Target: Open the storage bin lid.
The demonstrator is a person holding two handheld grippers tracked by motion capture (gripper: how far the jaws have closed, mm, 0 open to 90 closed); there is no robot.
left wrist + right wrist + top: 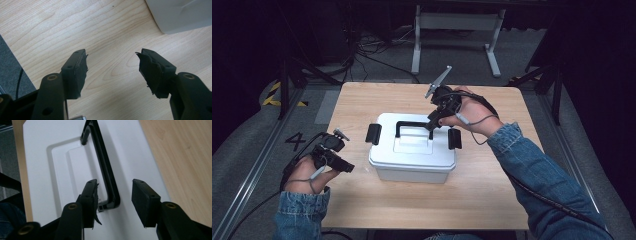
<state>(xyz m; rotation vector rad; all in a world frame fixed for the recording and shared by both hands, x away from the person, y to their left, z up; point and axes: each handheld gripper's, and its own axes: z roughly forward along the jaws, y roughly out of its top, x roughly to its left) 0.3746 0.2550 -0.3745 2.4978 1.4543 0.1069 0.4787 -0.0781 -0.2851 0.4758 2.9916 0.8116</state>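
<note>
- High view: white box (412, 155) mid-table, lid on, side latches out.
- Right gripper (115, 202) released, jaws straddling the handle (105, 170), likely to grab it.
- Left gripper (112, 70) released, idle beside the box.

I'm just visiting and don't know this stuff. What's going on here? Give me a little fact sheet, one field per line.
Setting: wooden table on a grey floor
Main object: white plastic box, lid on
Handle: black carry handle on the lid
Latches: black side latches, flipped out
Left gripper: open, over bare table left of the box, holding nothing
Right gripper: open, above the lid, jaws either side of the handle's end, not closed on it
Who: a person in denim sleeves
</note>
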